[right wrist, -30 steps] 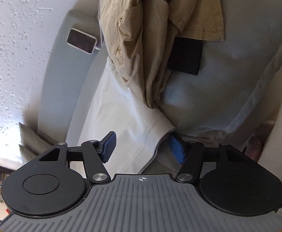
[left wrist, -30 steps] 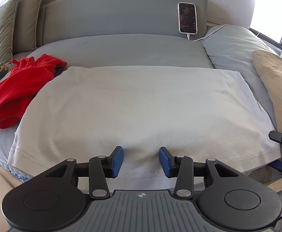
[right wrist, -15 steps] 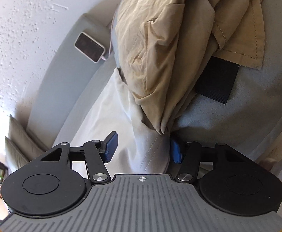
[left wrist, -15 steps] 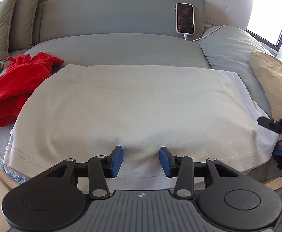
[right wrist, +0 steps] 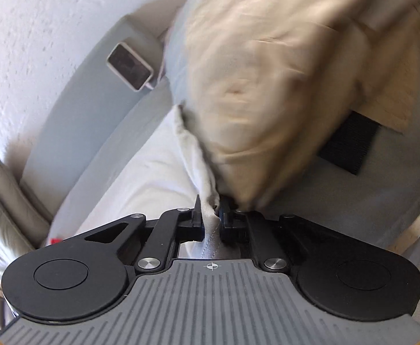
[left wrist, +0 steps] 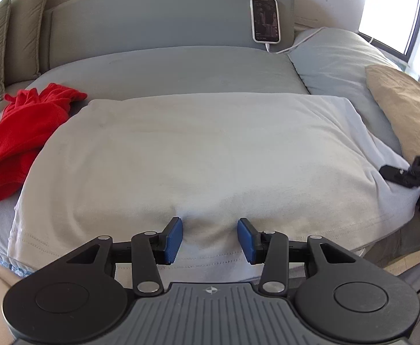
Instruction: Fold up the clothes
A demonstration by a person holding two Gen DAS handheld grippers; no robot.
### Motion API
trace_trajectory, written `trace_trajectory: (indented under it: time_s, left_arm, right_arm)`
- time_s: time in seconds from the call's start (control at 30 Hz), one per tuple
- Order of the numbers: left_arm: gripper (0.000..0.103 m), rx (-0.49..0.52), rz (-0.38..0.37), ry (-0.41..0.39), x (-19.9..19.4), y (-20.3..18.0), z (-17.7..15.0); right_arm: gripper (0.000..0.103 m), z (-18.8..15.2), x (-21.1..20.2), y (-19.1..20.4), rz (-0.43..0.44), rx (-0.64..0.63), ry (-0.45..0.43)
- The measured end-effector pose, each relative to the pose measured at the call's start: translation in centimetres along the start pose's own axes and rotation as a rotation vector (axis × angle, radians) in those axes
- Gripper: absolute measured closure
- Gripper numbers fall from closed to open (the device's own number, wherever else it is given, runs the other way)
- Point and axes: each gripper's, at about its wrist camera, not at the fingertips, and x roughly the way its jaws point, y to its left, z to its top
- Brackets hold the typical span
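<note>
Right now the white shirt lies spread flat across the grey bed, its hemmed near edge hanging toward me, and my right gripper is closing its jaws on the shirt's right-hand corner, with a bunched ridge of cloth pinched between them. My left gripper sits at the middle of the near hem with its jaws apart, a soft hump of fabric rising between the blue pads but not squeezed by them. The worry, as I judge it, is that my right bite holds only a thin fold, so a sharp pull could let it slip out or drag the whole shirt askew while my left side has no hold to anchor it. The tan garment lies pressed right against that corner, and I could snag it and carry it along. On the left a red garment touches the shirt's far corner, so a fold that way might catch it. The middle and far stretch of bed look open, with the phone well apart against the headboard, so folding toward the back seems the freest path.
</note>
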Motion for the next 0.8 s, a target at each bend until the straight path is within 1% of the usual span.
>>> trace_trajectory:
  time_s: [0.07, 0.13, 0.23, 0.33, 0.37, 0.47, 0.57, 0.67, 0.7, 0.8]
  left_arm:
    - [0.061, 0.021, -0.011, 0.024, -0.1, 0.1, 0.5]
    - [0.062, -0.019, -0.023, 0.041, -0.7, 1.1, 1.1]
    - [0.062, -0.113, -0.027, -0.015, -3.2, 3.8, 1.6]
    - [0.061, -0.208, 0.004, -0.072, -5.8, 7.8, 1.6]
    - [0.061, -0.243, 0.026, -0.089, -6.6, 9.2, 1.5]
    - [0.061, -0.349, 0.098, -0.135, -8.9, 13.6, 1.0]
    - [0.061, -0.453, 0.159, -0.159, -10.7, 17.1, 0.3]
    - [0.06, -0.524, 0.173, -0.154, -11.3, 18.8, -0.6]
    - [0.06, -0.538, 0.172, -0.144, -11.3, 19.1, -1.0]
    - [0.06, -0.569, 0.153, -0.12, -11.1, 19.6, -2.0]
  right_arm:
    - [0.096, 0.1, -0.1, 2.5, -0.022, -0.075, -0.007]
    - [0.096, 0.2, -0.5, 5.1, -0.023, -0.15, -0.019]
    - [0.096, -0.2, -1.7, 8.9, -0.009, -0.286, -0.03]
    - [0.096, -1.6, -2.7, 13.4, 0.018, -0.451, -0.042]
    - [0.096, -2.0, -3.2, 14.9, 0.031, -0.5, -0.042]
    - [0.096, -3.4, -2.7, 20.6, 0.091, -0.634, -0.027]
    - [0.096, -6.7, -2.0, 25.5, 0.182, -0.738, 0.043]
    - [0.096, -10.7, 0.8, 28.2, 0.242, -0.787, 0.177]
    - [0.096, -12.1, 1.8, 28.6, 0.246, -0.797, 0.226]
    - [0.096, -15.2, 4.2, 29.2, 0.205, -0.79, 0.345]
